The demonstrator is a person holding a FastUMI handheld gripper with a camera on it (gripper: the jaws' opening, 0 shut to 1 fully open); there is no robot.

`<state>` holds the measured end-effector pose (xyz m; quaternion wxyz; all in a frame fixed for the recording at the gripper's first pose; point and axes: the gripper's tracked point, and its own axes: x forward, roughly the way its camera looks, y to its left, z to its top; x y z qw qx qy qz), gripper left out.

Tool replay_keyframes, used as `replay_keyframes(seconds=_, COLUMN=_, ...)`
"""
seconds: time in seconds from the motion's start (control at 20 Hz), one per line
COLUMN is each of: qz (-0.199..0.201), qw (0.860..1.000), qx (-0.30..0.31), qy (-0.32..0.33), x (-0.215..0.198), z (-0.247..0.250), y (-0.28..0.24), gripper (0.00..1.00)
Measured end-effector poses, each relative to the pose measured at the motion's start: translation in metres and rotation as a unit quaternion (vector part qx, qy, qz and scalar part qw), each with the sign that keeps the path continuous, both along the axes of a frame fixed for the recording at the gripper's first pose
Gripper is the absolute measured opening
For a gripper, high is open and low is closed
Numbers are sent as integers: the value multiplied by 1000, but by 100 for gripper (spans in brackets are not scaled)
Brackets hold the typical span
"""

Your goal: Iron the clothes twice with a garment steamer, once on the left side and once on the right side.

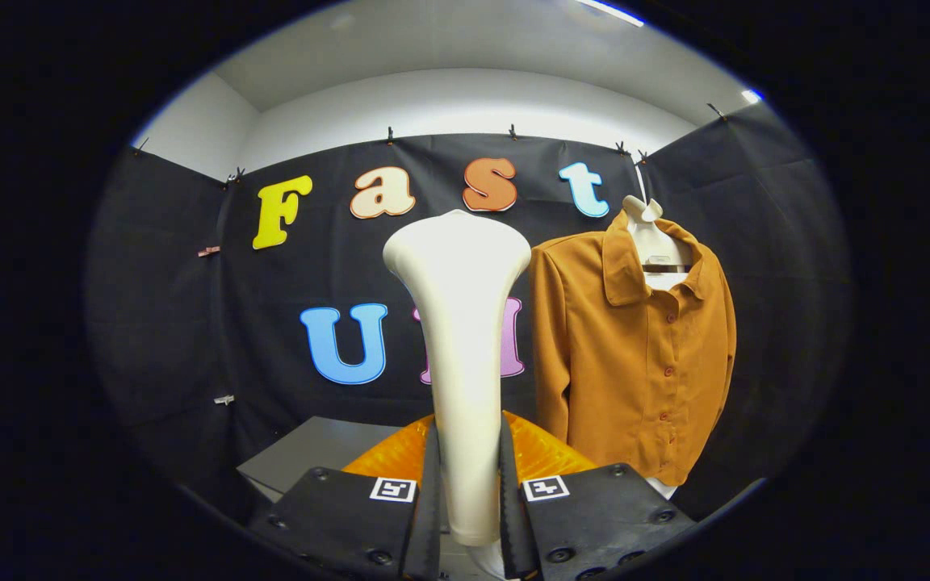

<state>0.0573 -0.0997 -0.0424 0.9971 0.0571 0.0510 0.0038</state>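
Observation:
My gripper (469, 492) is shut on the white garment steamer (461, 323), its two black fingers pressing on the steamer's narrow handle. The steamer stands upright between the fingers, with its wide head at the top. Its translucent orange base (546, 452) shows just behind the fingers. An orange-brown buttoned shirt (634, 355) hangs on a white hanger (651, 242) against the black cloth wall, beyond the fingers and to the right of the steamer. The steamer head sits close to the shirt's left sleeve, apart from it.
A grey table top (312, 456) lies low to the left of the steamer's base. Black cloth walls (174, 323) enclose the booth on the left, back and right.

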Motion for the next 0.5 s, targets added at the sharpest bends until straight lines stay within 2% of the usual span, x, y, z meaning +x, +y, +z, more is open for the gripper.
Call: replay_keyframes(seconds=0.5, qz=16, qw=1000, qx=-5, qy=-7, x=6, z=4, y=19, gripper=33)
